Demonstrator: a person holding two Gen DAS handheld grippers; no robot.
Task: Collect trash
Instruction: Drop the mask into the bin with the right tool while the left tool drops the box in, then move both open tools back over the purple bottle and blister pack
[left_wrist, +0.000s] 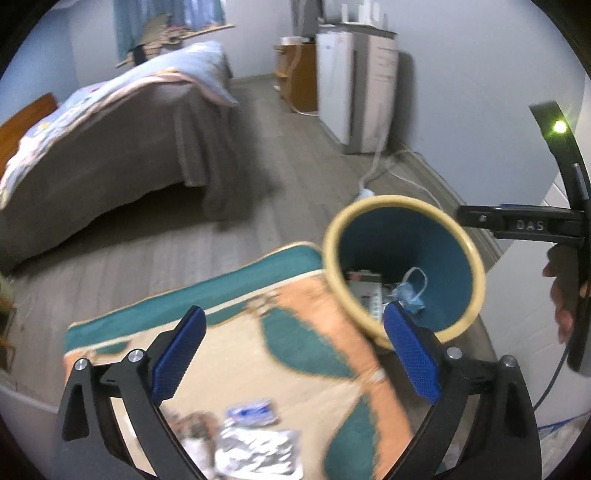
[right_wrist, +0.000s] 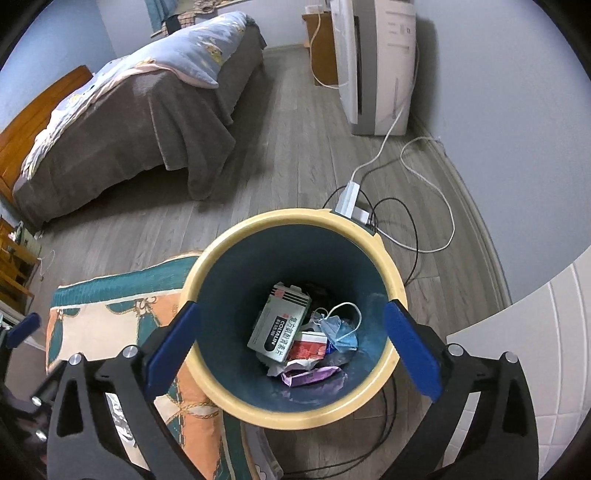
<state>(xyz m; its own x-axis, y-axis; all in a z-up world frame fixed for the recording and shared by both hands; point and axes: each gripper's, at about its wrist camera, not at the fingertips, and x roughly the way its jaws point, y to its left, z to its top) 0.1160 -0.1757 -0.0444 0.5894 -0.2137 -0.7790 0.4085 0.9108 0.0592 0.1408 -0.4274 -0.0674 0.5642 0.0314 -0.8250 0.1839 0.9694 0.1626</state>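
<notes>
Both my hand-held grippers gape empty: right hand-held gripper (right_wrist: 291, 354) over the bin (right_wrist: 384, 258); left hand-held gripper (left_wrist: 295, 358) above light, crinkly foil wrapper (left_wrist: 255, 454) beside it—pinch its edge.

Open bin mouth, crowded floor edge

The right gripper (right_wrist: 291, 354) hangs with fingers wide over the bin (right_wrist: 391, 280), whose mouth is unblocked above the trash (right_wrist: 280, 328) at its bottom. Cables (right_wrist: 413, 236) and a power strip (right_wrist: 349, 197) lie close behind the bin; the rug (right_wrist: 110, 328) touches its left side; bare floor (right_wrist: 288, 147) reaches to the bed (right_wrist: 147, 122)
</notes>
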